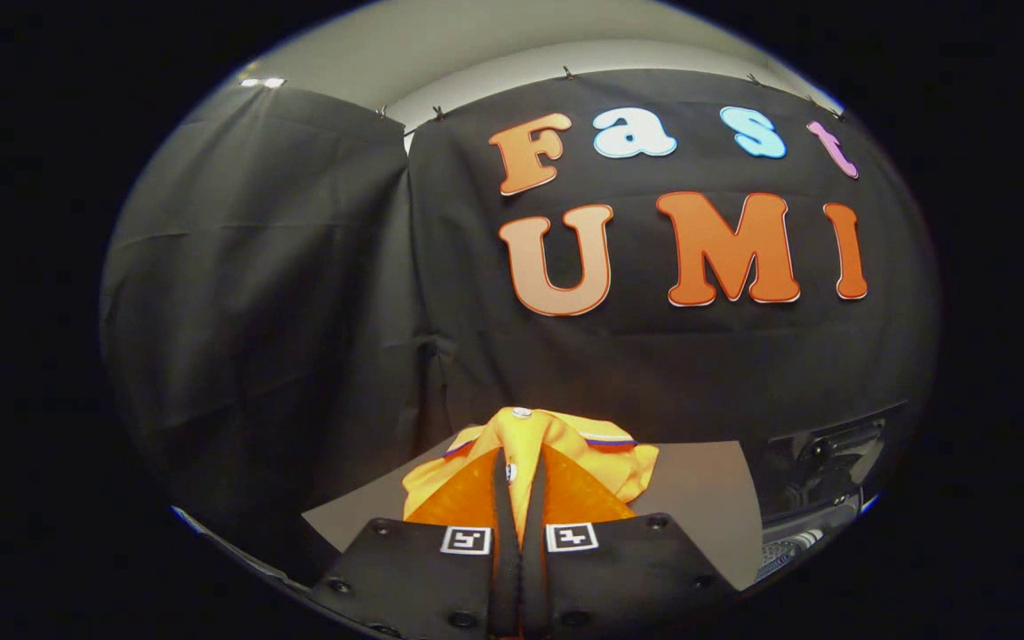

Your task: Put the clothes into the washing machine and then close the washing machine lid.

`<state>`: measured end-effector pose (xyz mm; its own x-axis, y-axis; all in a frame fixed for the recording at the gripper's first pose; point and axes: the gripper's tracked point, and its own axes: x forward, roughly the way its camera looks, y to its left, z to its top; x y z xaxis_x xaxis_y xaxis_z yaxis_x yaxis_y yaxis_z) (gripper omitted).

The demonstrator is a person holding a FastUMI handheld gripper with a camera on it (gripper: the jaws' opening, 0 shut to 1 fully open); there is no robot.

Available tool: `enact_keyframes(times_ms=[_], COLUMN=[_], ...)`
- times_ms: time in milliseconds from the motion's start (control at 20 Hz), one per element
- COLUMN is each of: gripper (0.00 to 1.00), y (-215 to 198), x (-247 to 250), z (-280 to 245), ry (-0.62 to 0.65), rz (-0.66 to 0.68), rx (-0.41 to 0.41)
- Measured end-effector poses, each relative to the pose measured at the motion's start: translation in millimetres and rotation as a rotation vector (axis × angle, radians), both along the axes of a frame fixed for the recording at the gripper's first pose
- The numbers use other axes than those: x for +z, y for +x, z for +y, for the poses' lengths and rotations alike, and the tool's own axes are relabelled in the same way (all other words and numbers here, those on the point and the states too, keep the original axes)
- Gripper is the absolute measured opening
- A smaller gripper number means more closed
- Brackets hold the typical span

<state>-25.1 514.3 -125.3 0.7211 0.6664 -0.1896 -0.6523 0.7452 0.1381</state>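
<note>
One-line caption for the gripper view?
Tongs pinched on a yellow garment, lifted before the booth wall, washing machine beside.

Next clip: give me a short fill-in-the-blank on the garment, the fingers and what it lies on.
1. The garment is mainly ___ in colour.
2. The gripper fingers are nearly closed, with a fold of the ___ between them.
3. The garment lies on a grey ___.

Missing words: yellow; garment; board
</note>
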Motion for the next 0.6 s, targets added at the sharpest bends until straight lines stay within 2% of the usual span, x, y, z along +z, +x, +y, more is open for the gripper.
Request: enact_keyframes(times_ms=[600], gripper=[0.09], y=[9.6], x=[72.3], z=[-102.8], ry=[0.082], rz=[-0.089], rx=[-0.02])
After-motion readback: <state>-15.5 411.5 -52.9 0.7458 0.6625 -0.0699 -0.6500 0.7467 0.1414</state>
